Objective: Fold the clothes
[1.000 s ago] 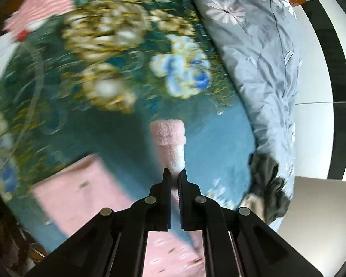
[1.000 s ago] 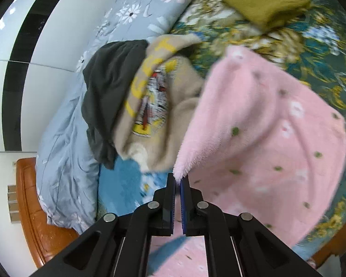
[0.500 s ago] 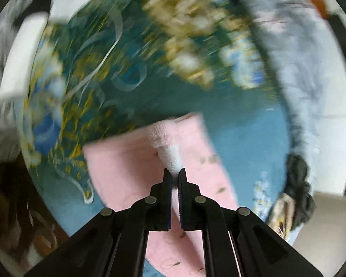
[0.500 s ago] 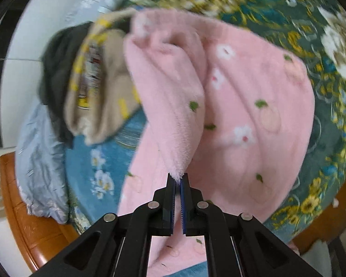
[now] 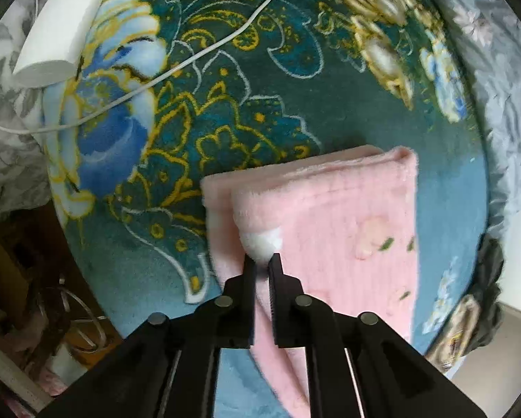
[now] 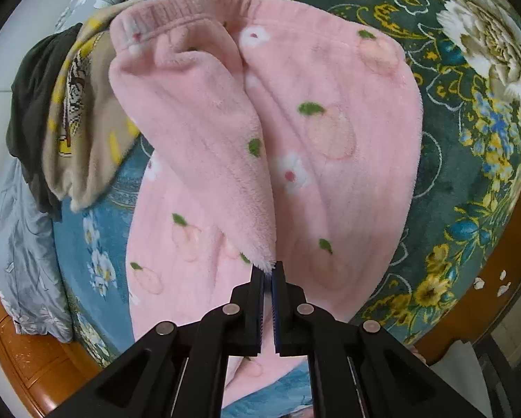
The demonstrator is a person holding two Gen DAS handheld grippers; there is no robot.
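A pink fleece garment (image 5: 330, 209) printed with peaches and flowers lies folded on the teal floral bedspread (image 5: 225, 104). My left gripper (image 5: 262, 259) points down at its near left corner. Its jaws are opening, and a white-pink tuft of that corner still sits between the fingertips. In the right wrist view the same pink garment (image 6: 330, 122) is spread wide, with a fold rising up to my right gripper (image 6: 270, 268). That gripper is shut on the edge of this fold. The ribbed waistband (image 6: 163, 17) lies at the far end.
A heap of beige printed and dark clothes (image 6: 86, 122) lies left of the garment, also seen as clothes (image 5: 469, 313). A grey floral quilt (image 6: 27, 261) runs along the bed's side. A white cable (image 5: 190, 59) and a white slab (image 5: 62, 24) lie farther off. The wooden bed frame (image 6: 23, 358) borders the bedspread.
Both grippers have come down with the pink garment, laying its lifted half over the lower half. The left jaws now stand a little wider apart.
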